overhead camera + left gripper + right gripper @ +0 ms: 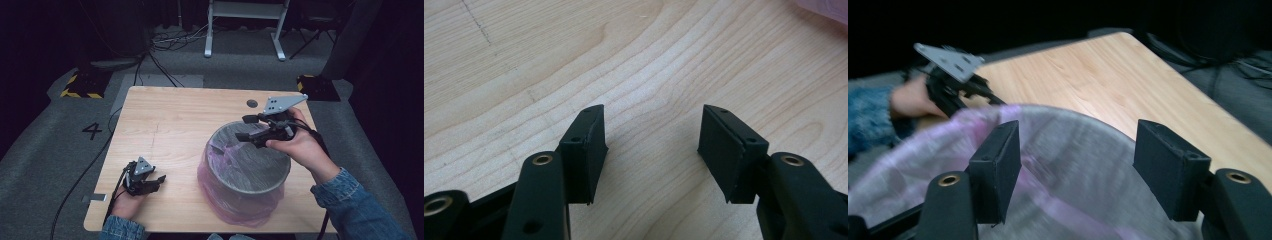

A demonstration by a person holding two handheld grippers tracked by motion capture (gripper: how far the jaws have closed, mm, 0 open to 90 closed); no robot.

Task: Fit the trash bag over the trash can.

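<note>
A round grey bin (250, 162) stands on the right half of the wooden table (175, 120), lined with a thin pink plastic bag (235, 209) that hangs over its outside. My right gripper (242, 127) hovers over the bin's far rim and is open; in the right gripper view the bag (923, 150) spreads blurred beneath the jaws, and nothing is pinched between them (1078, 160). Near the table's front left corner my left gripper (159, 181) rests low, open over bare wood (651, 145), well apart from the bin.
A small dark round hole (252, 103) sits near the table's far edge. On the grey floor are a painted 4 (92, 131), black cables (160, 65), yellow-and-black striped bases (80, 85) and a white frame's legs (245, 30).
</note>
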